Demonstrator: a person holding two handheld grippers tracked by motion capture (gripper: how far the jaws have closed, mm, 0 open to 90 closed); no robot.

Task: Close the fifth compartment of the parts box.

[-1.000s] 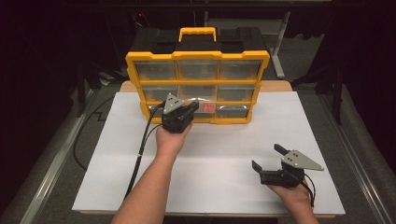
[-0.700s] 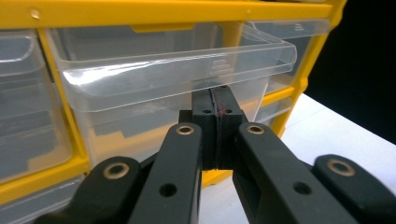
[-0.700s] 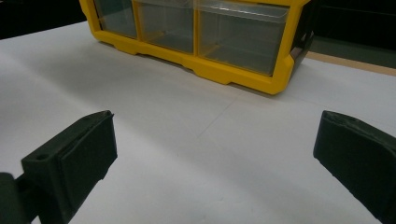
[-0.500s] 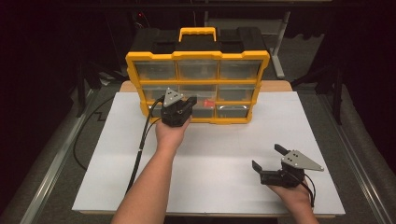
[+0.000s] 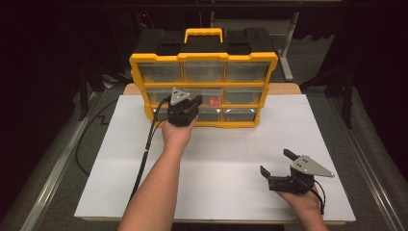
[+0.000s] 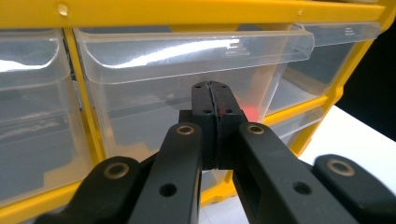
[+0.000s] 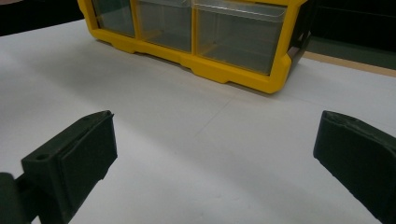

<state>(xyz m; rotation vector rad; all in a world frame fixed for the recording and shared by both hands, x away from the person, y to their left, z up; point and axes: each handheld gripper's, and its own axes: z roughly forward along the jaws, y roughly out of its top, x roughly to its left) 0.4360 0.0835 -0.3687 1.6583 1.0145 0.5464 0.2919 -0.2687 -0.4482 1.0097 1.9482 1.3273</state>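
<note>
Organizer (image 5: 204,72): a yellow-framed case with a black top and yellow handle, standing upright at the far edge of the white table (image 5: 216,159); three rows of three clear drawers face the person.
Middle drawer (image 6: 187,79): centre of the middle row, directly ahead of the left gripper; the left gripper view shows its clear lip jutting forward above the jaw tips.
Red piece (image 5: 214,102): lies inside that drawer toward its right end; in the high view it is a small red spot behind the clear front, in the left gripper view a corner of red just right of the jaw tips (image 6: 251,112).
Left gripper (image 5: 185,107): held up at the organizer's front, at the left of the middle and bottom rows; jaws pressed together with nothing between them, plain in the left gripper view (image 6: 215,100), hidden under the body in the high view. Whether the tips touch the drawer front I cannot tell.
Right gripper (image 5: 274,166): resting low at the near right of the table, well apart from the organizer; jaws wide apart and empty.
Right gripper view: bare white table between the two jaws (image 7: 210,140), with the organizer's bottom row and right corner (image 7: 275,65) farther off.
High view alone: both forearms, the cables and the dark floor around the table.
</note>
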